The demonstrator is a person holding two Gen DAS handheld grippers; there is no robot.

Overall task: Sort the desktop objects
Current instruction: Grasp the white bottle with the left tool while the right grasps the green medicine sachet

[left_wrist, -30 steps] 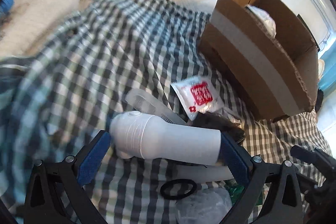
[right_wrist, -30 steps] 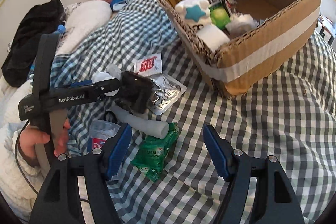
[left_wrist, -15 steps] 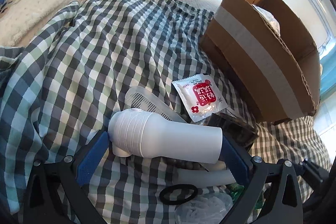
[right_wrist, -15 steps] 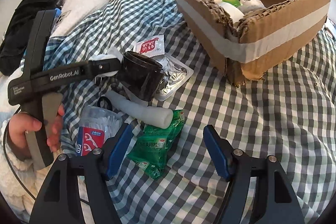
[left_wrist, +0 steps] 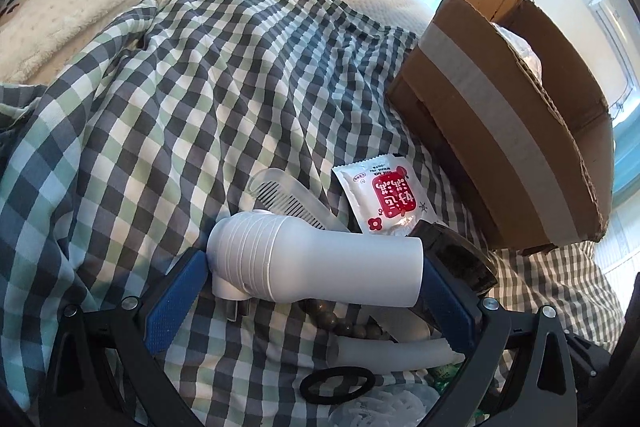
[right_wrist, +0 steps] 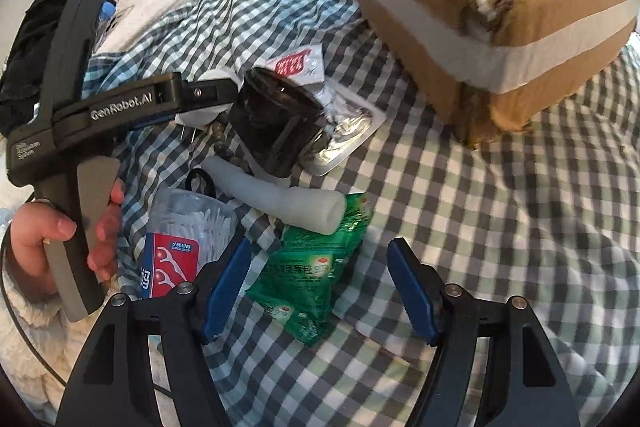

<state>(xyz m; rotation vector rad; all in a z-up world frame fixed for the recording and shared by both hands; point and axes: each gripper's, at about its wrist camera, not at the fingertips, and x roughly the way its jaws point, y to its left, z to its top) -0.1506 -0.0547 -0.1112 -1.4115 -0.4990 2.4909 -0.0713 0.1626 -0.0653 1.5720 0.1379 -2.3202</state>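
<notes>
**Hair dryer clamped in left jaws; right jaws apart over green packet**

The white hair dryer (left_wrist: 316, 263) lies crosswise between my left pads, clamped end to end by my left gripper (left_wrist: 316, 291), its dark nozzle (right_wrist: 276, 131) at the right pad. It sits low over the checked cloth (left_wrist: 180, 115). Just beyond it lie a clear comb (left_wrist: 280, 199) and a red-and-white sachet (left_wrist: 384, 199). Below it are a white foam tube (right_wrist: 280, 199) and a black hair band (left_wrist: 338, 385). My right gripper (right_wrist: 320, 287) stands apart, gripping nothing, just above a green packet (right_wrist: 308, 275). A floss-pick jar (right_wrist: 184, 239) lies left of that packet. The cardboard box (right_wrist: 460, 39), partly filled, stands farther off to the right. A hand (right_wrist: 60, 243) holds the left gripper's handle.
</notes>
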